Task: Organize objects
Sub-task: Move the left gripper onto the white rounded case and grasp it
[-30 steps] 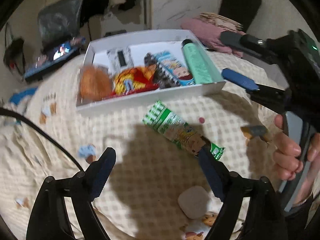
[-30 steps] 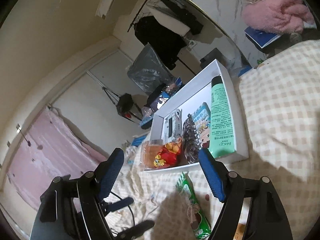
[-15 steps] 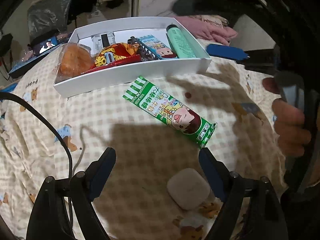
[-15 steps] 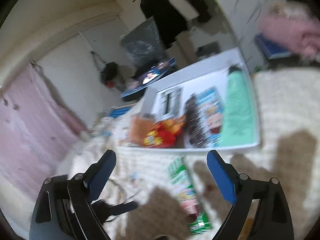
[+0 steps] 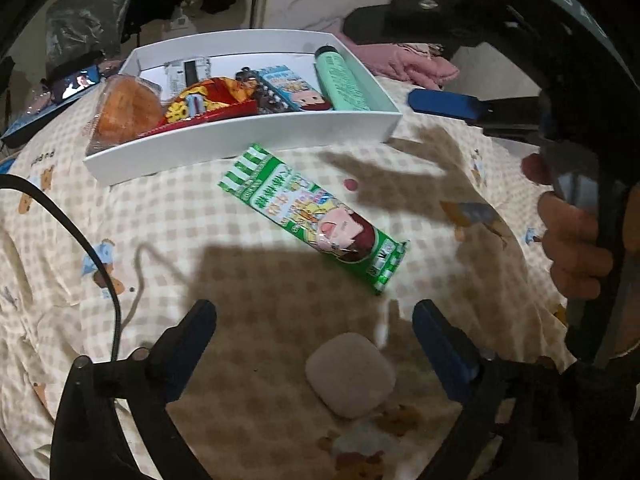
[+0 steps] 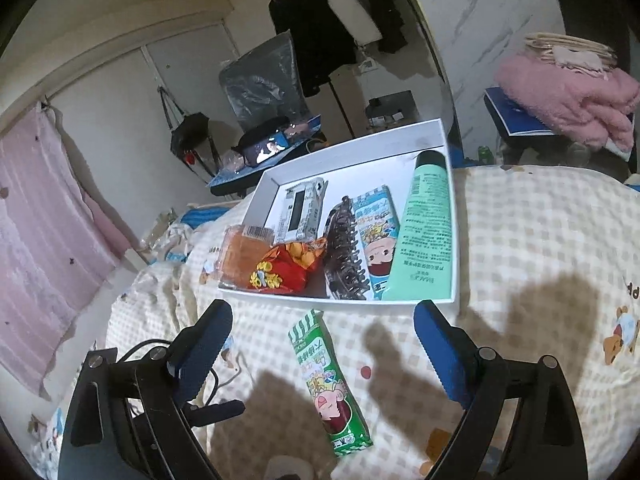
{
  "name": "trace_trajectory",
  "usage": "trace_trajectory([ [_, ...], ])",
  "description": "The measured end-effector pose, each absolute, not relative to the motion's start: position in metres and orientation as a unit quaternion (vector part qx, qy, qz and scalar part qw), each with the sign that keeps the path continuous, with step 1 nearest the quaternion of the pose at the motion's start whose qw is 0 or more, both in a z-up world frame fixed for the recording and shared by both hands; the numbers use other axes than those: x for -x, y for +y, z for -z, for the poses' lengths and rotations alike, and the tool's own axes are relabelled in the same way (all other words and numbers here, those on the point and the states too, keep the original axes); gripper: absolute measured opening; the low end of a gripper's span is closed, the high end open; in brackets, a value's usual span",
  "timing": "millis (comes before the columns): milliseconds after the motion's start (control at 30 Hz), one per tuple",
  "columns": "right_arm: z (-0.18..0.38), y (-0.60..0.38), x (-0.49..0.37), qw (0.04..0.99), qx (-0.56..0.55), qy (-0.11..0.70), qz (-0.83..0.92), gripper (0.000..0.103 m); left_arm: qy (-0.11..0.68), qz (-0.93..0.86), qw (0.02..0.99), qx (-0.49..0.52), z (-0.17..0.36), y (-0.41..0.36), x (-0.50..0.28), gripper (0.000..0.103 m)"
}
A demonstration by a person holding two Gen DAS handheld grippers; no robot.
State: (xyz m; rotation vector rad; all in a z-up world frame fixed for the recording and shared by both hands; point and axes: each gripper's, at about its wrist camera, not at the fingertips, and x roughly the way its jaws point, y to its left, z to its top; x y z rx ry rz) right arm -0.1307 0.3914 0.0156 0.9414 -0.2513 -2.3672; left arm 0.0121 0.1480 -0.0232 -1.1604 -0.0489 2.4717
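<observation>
A green snack packet [image 5: 316, 224] lies flat on the checked bedspread, just in front of a white box [image 5: 240, 136]. The box holds a mint tube [image 5: 344, 84], a blue packet [image 5: 294, 88], a dark hair clip [image 6: 344, 252], a red snack bag [image 5: 204, 100] and wrapped bread [image 5: 124, 108]. My left gripper [image 5: 314, 320] hovers short of the packet, its jaws opening. A pale rounded case [image 5: 350, 374] lies on the bed between its fingers, untouched. My right gripper [image 6: 323, 316] is open above the packet's [image 6: 326, 384] near end, with nothing gripped.
A black cable [image 5: 80, 232] runs across the bed at the left. A person's hand [image 5: 572, 240] holds the right gripper at the right edge. Past the bed are a pink blanket [image 6: 572, 108] and a lit screen [image 6: 272, 146].
The left gripper's fingers have spread and drawn back from the green packet, which now lies free ahead of them. The right gripper has rolled level and widened.
</observation>
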Motion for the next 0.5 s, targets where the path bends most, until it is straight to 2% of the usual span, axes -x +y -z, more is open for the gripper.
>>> trace_trajectory([
  [367, -0.015, 0.395, 0.132, 0.292, -0.354, -0.106, 0.882, 0.093, -0.017, -0.861, 0.252, 0.442, 0.037, 0.157, -0.01, 0.1],
  [467, -0.015, 0.395, 0.132, 0.295, -0.357, -0.11, 0.88, 0.093, -0.037, -0.864, 0.258, 0.431, 0.034, 0.149, -0.011, 0.086],
  [500, -0.015, 0.396, 0.133, 0.294, -0.358, -0.111, 0.879, 0.093, -0.044, -0.865, 0.256, 0.429, 0.033, 0.147, -0.01, 0.077],
])
